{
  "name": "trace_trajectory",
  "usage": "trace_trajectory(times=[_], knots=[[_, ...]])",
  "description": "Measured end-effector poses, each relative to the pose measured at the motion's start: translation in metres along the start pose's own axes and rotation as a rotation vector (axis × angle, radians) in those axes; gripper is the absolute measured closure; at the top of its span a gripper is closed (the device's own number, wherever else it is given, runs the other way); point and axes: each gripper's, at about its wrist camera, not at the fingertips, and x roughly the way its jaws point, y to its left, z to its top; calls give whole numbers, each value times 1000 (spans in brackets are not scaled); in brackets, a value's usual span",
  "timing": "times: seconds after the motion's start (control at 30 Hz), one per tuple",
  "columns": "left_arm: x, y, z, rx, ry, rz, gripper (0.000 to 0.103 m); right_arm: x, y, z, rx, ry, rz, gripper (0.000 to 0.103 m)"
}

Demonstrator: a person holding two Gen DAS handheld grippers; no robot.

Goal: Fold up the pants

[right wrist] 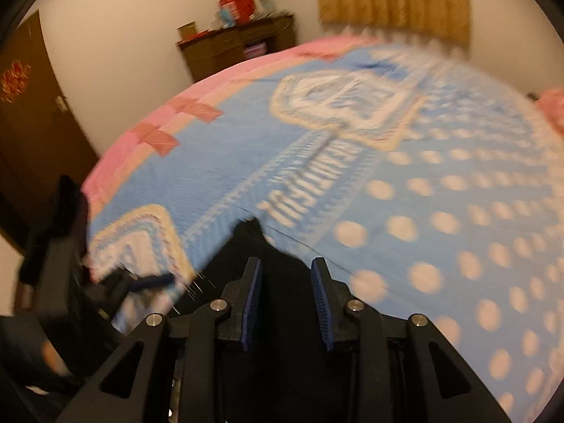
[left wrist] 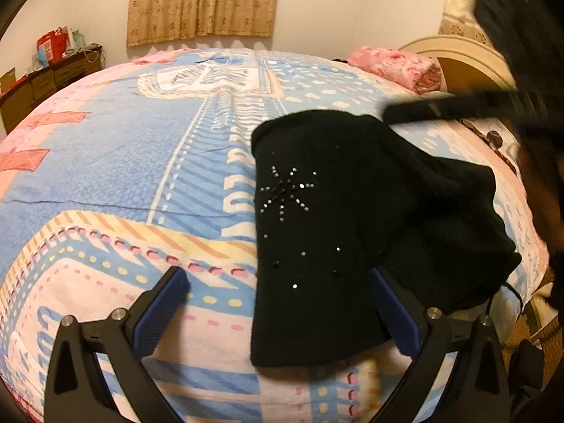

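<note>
One pants (left wrist: 352, 218) heap on bedspread (left wrist: 123, 162), pink pillow (left wrist: 394, 65) behind

Right wrist view is smeared all over, so the bedspread (right wrist: 317, 162) lettering can't be read. The black pants (right wrist: 246, 243) there are a dark blob running under the right gripper (right wrist: 287, 299); can't tell if the pads touch them. In the left view that gripper (left wrist: 440, 109) is a blurry streak, cut off at the right edge.
</note>
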Motion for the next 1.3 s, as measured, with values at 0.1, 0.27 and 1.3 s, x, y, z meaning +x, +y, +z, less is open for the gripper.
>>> trace_trajectory(times=[0.1, 0.27, 1.3], knots=[[-4, -5, 1, 17, -27, 28, 0, -8, 1, -24, -31, -7, -80, 66], [-4, -13, -1, 61, -35, 66, 0, 0, 2, -57, -59, -16, -150, 66], [33, -4, 59, 113, -2, -10, 0, -90, -68, -163, 189, -277, -294, 59]])
